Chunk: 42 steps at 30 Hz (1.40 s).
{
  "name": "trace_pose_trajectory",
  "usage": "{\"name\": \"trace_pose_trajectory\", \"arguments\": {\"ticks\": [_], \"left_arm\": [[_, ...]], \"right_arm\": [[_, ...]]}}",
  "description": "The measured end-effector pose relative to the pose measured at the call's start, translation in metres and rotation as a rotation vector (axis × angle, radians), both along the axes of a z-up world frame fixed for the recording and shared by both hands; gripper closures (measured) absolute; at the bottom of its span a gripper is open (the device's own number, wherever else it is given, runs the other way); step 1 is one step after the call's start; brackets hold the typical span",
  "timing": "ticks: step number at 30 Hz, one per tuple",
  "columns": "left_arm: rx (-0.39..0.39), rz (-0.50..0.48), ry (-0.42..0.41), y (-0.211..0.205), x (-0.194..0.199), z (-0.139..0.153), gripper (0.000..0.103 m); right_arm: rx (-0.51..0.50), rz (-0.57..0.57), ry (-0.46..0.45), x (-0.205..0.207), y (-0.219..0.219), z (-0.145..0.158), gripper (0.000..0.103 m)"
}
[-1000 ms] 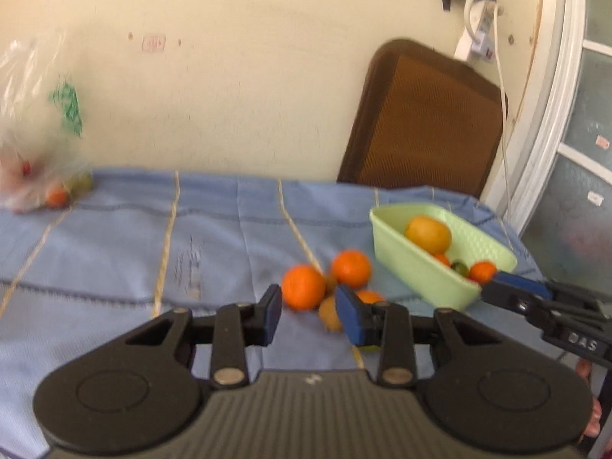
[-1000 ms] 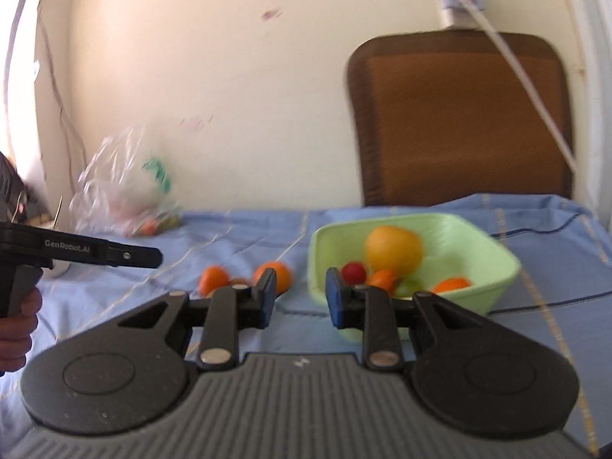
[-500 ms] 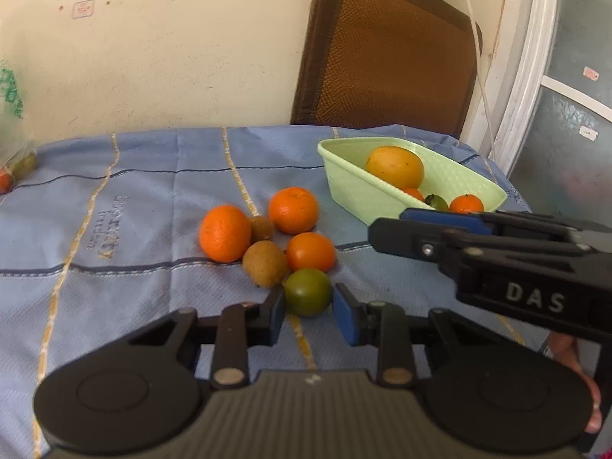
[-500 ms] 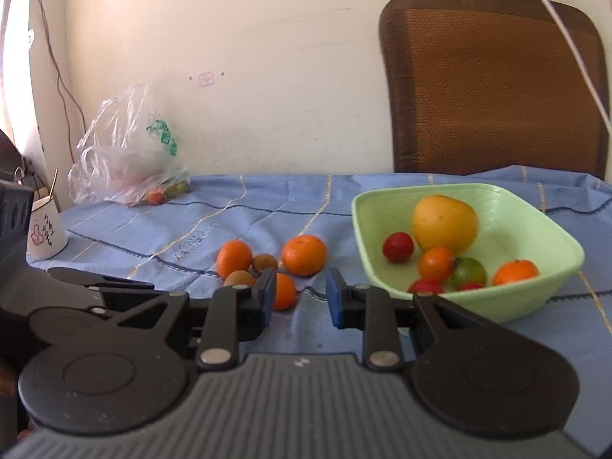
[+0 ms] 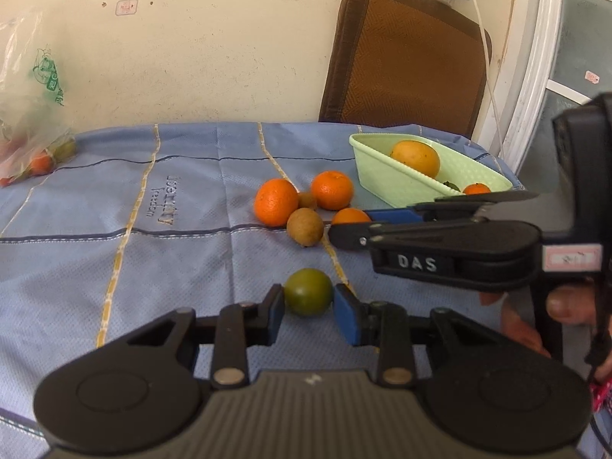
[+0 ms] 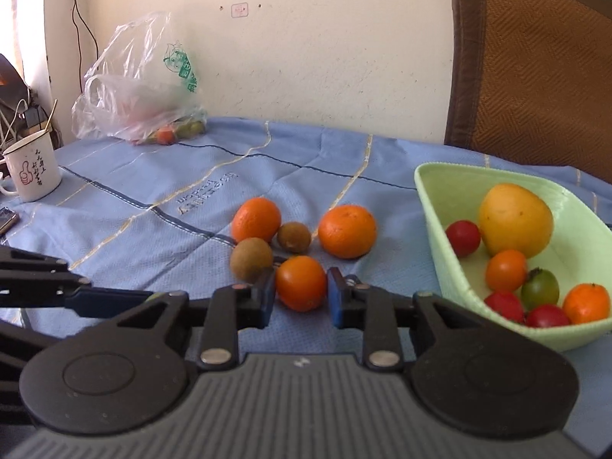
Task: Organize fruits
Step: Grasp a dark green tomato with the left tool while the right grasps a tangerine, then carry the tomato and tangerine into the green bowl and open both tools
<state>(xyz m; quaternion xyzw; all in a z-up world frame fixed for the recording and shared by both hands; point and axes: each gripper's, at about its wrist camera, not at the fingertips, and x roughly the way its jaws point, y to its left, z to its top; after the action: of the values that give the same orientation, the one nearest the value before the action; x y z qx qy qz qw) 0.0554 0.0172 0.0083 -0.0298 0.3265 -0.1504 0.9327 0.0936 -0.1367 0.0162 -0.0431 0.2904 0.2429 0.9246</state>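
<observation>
My left gripper (image 5: 308, 308) is open with a green citrus (image 5: 308, 291) between its blue pads, on the blue cloth. My right gripper (image 6: 301, 295) is open around a small orange fruit (image 6: 301, 282); small gaps show at the pads. Beside it lie two oranges (image 6: 256, 219) (image 6: 347, 231) and two brown kiwis (image 6: 251, 259) (image 6: 293, 236). The green basket (image 6: 432, 206) at right holds a yellow fruit (image 6: 514, 218), red tomatoes and small oranges. In the left wrist view the right gripper (image 5: 344, 235) reaches in from the right, partly hiding the small orange (image 5: 349, 215).
A plastic bag (image 6: 141, 88) of fruit lies by the wall at back left. A white mug (image 6: 32, 170) stands at the left table edge. A brown chair back (image 6: 535, 65) rises behind the basket. The left gripper's fingers (image 6: 46, 279) cross low left.
Both grippers moved forward and down to the fruit. The green citrus now sits between the left pads, and the small orange between the right pads.
</observation>
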Motion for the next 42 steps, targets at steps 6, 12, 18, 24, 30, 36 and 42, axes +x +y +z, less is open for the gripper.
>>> {"name": "trace_pose_trajectory", "arguments": {"ticks": [6,12,18,24,30,36,42], "left_arm": [[-0.019,-0.017,-0.01,-0.002,-0.01,0.001,0.075],[-0.025,-0.131,-0.033,-0.029,-0.035,0.003,0.075],[0.025,-0.192,-0.037,-0.055,-0.048,-0.004,0.073],[0.051,-0.167,-0.061,-0.057,-0.052,-0.003,0.064],[0.07,-0.177,-0.068,-0.063,-0.05,-0.002,0.064],[0.076,-0.19,-0.054,-0.066,-0.048,-0.006,0.075],[0.025,-0.235,-0.085,-0.073,-0.03,0.02,0.075]], "right_arm": [[0.036,-0.06,-0.056,-0.054,-0.025,0.005,0.072],[0.062,-0.152,-0.061,-0.104,-0.054,-0.003,0.072],[0.061,-0.187,-0.041,-0.116,-0.065,-0.007,0.071],[0.075,-0.182,-0.032,-0.118,-0.065,-0.009,0.07],[0.077,-0.195,-0.012,-0.121,-0.069,-0.011,0.07],[0.087,-0.176,-0.013,-0.123,-0.07,-0.011,0.072],[0.112,-0.21,-0.113,-0.115,-0.082,0.002,0.072]]}}
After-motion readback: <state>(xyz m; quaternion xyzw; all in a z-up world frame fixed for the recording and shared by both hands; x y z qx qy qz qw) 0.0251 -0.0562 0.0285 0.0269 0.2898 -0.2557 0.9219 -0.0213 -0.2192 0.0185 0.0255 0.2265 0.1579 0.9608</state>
